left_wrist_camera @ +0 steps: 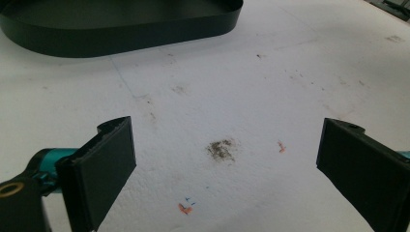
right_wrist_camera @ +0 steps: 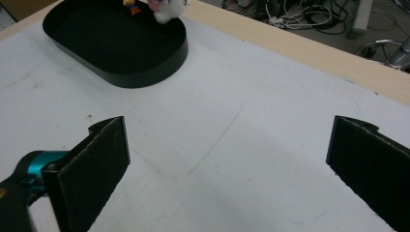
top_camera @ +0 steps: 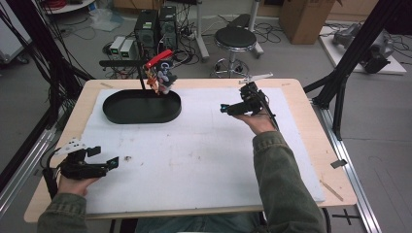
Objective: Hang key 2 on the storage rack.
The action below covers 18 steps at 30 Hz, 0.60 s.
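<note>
Plush toys (top_camera: 163,76) at far rim of black oval tray (top_camera: 141,108), far left on bench (top_camera: 204,145); hanging or standing, cannot tell. Red clip (top_camera: 158,59) just above toys, on black stand. Probable risk: toys pushed over or tangled in stand by a hasty reach from the right; tray liable to slide on white sheet if rim struck. Right hand-held gripper (top_camera: 224,108) raised over far right of sheet, pointing left toward tray, jaws wide apart, holding nothing, touching nothing. Left hand-held gripper (top_camera: 108,160) at near left, low over sheet beside dark smudge (left_wrist_camera: 221,149), jaws likewise wide apart, empty.
</note>
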Available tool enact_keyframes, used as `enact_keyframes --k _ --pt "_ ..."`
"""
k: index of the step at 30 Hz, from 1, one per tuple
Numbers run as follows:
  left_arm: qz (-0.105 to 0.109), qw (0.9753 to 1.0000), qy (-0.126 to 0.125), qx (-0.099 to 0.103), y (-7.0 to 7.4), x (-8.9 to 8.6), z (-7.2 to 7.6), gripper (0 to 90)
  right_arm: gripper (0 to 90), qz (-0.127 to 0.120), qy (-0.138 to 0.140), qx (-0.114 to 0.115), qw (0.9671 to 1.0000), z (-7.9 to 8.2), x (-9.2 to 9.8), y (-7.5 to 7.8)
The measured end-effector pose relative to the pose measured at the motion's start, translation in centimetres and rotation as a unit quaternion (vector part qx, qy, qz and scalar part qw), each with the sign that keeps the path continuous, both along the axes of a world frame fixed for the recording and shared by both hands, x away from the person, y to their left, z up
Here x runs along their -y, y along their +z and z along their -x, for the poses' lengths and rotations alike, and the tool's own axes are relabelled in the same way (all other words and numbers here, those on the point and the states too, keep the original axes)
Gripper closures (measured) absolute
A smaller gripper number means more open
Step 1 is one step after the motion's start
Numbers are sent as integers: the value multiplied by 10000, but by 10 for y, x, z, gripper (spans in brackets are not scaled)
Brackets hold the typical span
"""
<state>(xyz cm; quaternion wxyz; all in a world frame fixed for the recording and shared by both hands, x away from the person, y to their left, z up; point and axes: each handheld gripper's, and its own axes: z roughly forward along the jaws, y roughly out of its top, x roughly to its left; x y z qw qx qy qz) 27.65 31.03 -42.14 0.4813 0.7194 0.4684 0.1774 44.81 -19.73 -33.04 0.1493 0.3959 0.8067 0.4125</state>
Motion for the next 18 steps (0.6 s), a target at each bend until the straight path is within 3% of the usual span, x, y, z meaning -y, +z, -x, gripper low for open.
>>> enact_keyframes --k 5,13,18 --pt "-7 10000 3 -27 -1 0 0 70 9 -174 -64 72 9998 11 12 -5" --pt "-12 10000 9 -46 -1 0 0 70 9 -228 -62 213 9995 30 25 -13" --pt "-24 10000 4 -61 -2 0 0 70 9 -286 -72 168 9994 40 32 -19"
